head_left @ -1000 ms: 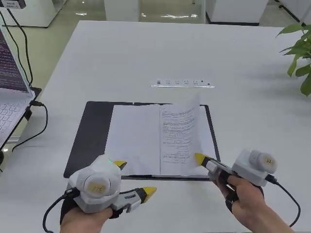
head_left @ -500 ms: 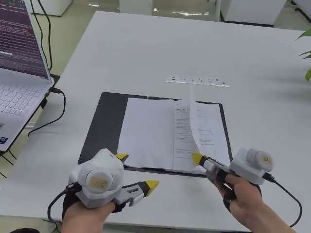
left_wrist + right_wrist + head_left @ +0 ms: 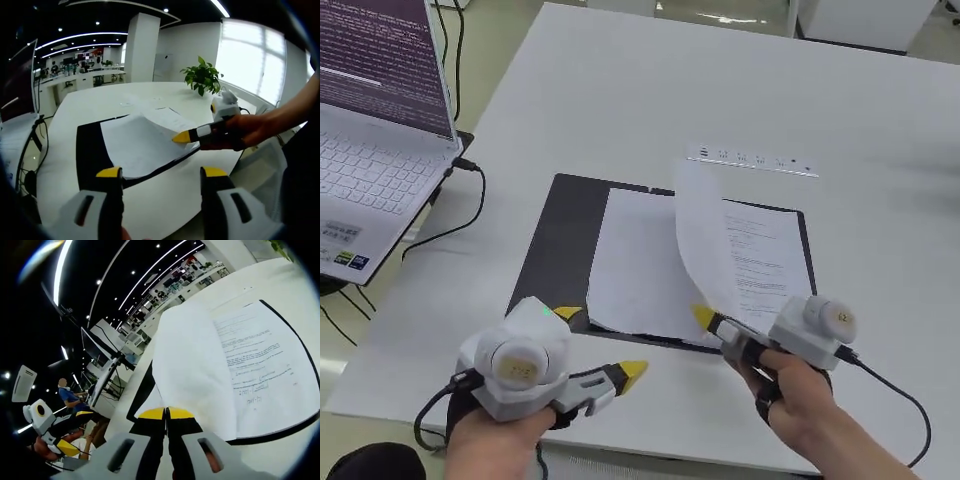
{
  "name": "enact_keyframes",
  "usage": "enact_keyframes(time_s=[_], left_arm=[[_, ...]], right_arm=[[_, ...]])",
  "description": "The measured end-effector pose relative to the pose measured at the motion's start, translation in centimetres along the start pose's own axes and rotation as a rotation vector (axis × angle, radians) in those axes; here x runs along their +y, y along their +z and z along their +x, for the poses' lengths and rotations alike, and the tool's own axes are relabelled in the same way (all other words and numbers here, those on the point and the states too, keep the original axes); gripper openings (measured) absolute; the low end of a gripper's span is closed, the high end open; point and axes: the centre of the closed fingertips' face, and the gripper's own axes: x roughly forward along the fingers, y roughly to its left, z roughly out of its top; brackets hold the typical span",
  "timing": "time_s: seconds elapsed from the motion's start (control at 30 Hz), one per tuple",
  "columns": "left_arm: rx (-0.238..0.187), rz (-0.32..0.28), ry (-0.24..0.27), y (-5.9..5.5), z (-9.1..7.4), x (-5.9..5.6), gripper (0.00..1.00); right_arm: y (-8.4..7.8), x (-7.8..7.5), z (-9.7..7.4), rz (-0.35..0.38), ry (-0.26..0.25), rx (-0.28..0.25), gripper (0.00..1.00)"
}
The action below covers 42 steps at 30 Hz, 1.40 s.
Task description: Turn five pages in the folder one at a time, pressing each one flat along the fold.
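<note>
While the right gripper (image 3: 705,318), jaws clamped on the lower corner of the lifted page (image 3: 700,240), holds it upright over the fold, the open folder (image 3: 555,245) lies near the tabletop (image 3: 620,90) front edge; the left gripper (image 3: 600,342), jaws apart, hovers nearer the landing side

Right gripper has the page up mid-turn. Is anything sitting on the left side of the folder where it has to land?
Nothing visible. The right gripper holds the lifted page, and the left-hand page is bare. The open left gripper hovers at the near edge of the folder, off that page.
</note>
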Motion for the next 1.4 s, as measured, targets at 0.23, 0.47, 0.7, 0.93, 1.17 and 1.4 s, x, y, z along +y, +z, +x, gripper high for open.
enact_keyframes(time_s=[0.23, 0.47, 0.7, 0.93, 1.17, 1.4], left_arm=[[-0.013, -0.016, 0.022, 0.1, -0.6, 1.6, 0.62], [-0.031, -0.027, 0.038, 0.6, -1.2, 2.8, 0.63], [-0.04, -0.046, 0.051, 0.5, -1.7, 3.6, 0.64], [-0.05, -0.073, 0.058, 0.4, -2.1, 4.2, 0.64], [-0.052, -0.096, 0.071, -0.2, -2.9, 4.7, 0.64], [-0.05, -0.117, 0.097, -0.9, -4.0, 6.0, 0.64]], right_arm=[[-0.2, 1.9, 1.9, -0.016, 0.029, 0.026, 0.0], [-0.3, 3.2, 3.5, 0.012, 0.051, 0.033, 0.0], [-0.5, 4.7, 5.1, 0.035, 0.077, 0.044, 0.0], [-1.6, 6.3, 6.6, 0.042, 0.104, 0.074, 0.0], [-2.2, 6.6, 8.2, 0.108, 0.1, 0.07, 0.0], [-3.2, 6.1, 10.0, 0.175, 0.085, 0.072, 0.0]])
